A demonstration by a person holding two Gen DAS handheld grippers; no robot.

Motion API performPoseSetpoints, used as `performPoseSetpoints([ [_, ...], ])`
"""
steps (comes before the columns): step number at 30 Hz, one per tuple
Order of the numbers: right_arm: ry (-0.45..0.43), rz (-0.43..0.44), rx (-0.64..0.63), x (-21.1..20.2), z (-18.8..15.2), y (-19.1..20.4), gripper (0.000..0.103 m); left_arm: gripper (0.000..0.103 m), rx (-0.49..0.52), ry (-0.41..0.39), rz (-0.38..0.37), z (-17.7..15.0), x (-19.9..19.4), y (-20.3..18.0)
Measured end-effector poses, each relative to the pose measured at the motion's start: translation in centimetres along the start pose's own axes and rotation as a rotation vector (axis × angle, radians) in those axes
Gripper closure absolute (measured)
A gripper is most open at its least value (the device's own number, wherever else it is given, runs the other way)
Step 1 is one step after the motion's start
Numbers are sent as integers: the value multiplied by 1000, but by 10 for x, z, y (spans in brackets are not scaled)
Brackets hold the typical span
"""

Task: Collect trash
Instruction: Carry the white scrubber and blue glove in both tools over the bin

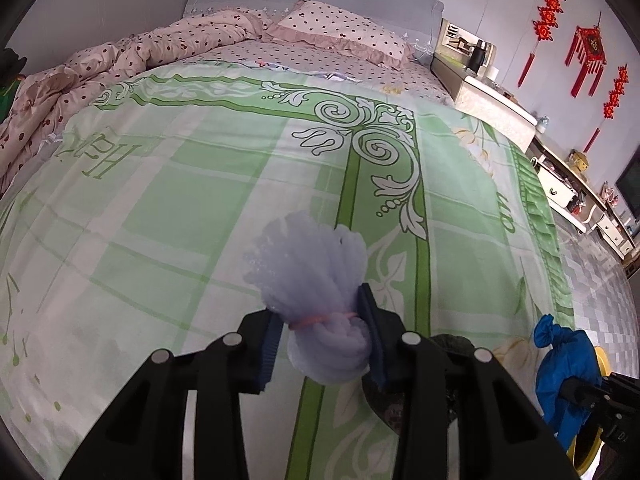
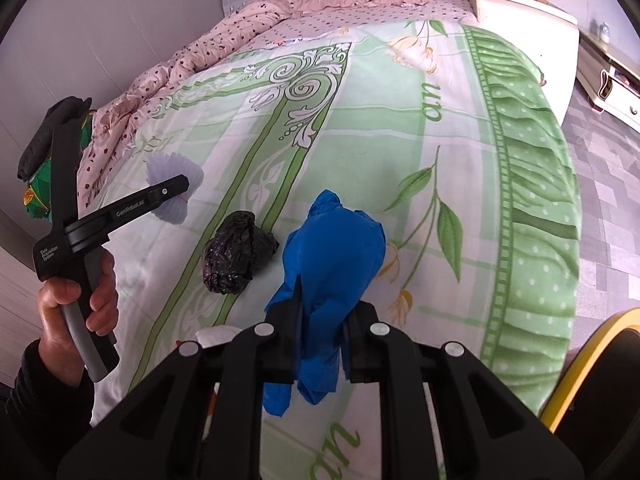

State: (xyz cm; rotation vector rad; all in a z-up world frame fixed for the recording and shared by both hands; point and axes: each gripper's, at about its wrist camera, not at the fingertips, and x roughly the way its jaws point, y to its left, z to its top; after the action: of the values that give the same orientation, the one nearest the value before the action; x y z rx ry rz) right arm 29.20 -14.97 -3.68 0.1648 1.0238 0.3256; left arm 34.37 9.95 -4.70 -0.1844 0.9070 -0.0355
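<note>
Left wrist view shows the left gripper [image 1: 322, 344] clamped on a soft, light foam bundle [image 1: 310, 276] at its banded neck, the right gripper [image 2: 320, 344] pinching a limp blue bag [image 2: 334, 248] above the bed [image 2: 460, 168].

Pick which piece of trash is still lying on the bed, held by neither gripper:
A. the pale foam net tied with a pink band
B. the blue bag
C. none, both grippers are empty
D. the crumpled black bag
D. The crumpled black bag lies loose on the green bedspread, while the right gripper is shut on the blue bag and the left gripper is shut on the foam net.
</note>
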Motion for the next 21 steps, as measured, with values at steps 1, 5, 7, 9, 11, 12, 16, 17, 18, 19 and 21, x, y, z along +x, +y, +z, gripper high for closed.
performPoseSetpoints([
  [1,-6,0,3,-6,-2,-1,89,69,-2,-6,-9,-1,-8,0],
  [5,-27,3,17,-31,-10,-7,89,69,-8,-22,-39,-6,-34,-3],
  [7,-39,1,23,-42,-14,-9,89,69,-5,-31,-49,-8,-46,-6],
  [9,-52,-4,30,-53,-18,-12,89,69,1,-38,-59,-12,-58,-10],
  [11,-60,-2,37,-62,-22,-16,89,69,0,-42,-73,-14,-68,-14],
  [12,-67,-3,40,-67,-24,-18,89,69,-2,-42,-79,-16,-73,-17],
  [16,-93,-8,51,-90,-33,-28,89,69,27,-55,-97,-21,-92,-35],
  [17,-100,-10,55,-95,-34,-30,89,69,33,-58,-103,-22,-96,-39],
  [18,-108,-12,58,-102,-37,-33,89,69,42,-61,-110,-23,-100,-45],
  [19,-114,-14,61,-107,-39,-35,89,69,52,-65,-116,-25,-105,-51],
  [21,-130,-17,70,-118,-43,-41,89,69,70,-70,-126,-28,-112,-62],
])
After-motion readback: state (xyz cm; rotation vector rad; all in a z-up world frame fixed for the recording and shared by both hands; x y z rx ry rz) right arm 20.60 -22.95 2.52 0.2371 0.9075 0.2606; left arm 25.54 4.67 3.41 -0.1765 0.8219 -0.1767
